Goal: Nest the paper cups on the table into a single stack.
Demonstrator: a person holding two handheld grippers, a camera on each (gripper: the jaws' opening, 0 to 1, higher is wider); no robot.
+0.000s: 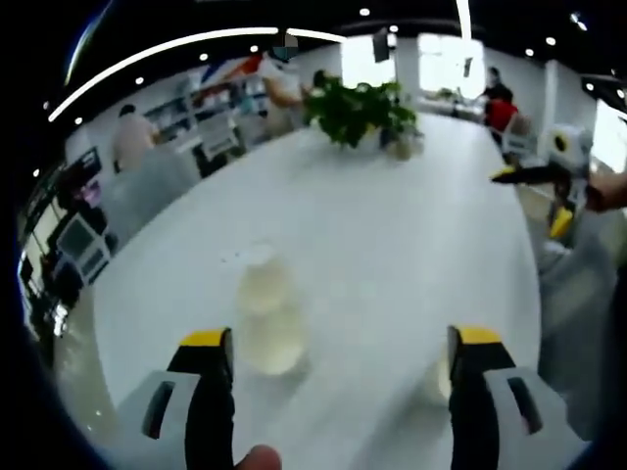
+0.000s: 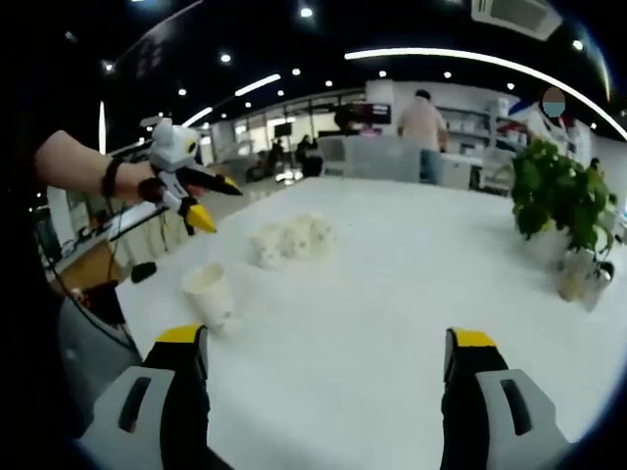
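Blurred pale paper cups (image 1: 266, 318) sit in a close group on the white table (image 1: 392, 245), just ahead of my left jaw. One more cup (image 1: 437, 380) peeks out beside my right jaw. My left gripper (image 1: 340, 345) is open, nothing between its jaws. In the right gripper view, a single upright cup (image 2: 208, 290) stands near the table's left edge, and the cluster of cups (image 2: 292, 238) lies farther back. My right gripper (image 2: 325, 343) is open and empty above the table (image 2: 392, 294). The left gripper (image 2: 217, 202) hangs open in a hand above the single cup. The right gripper (image 1: 534, 200) shows at the right.
A potted green plant (image 1: 358, 108) (image 2: 558, 196) stands at the table's far end, with a small vase (image 2: 573, 279) beside it. People and shelves are in the background beyond the table. The table's edge runs close to the single cup.
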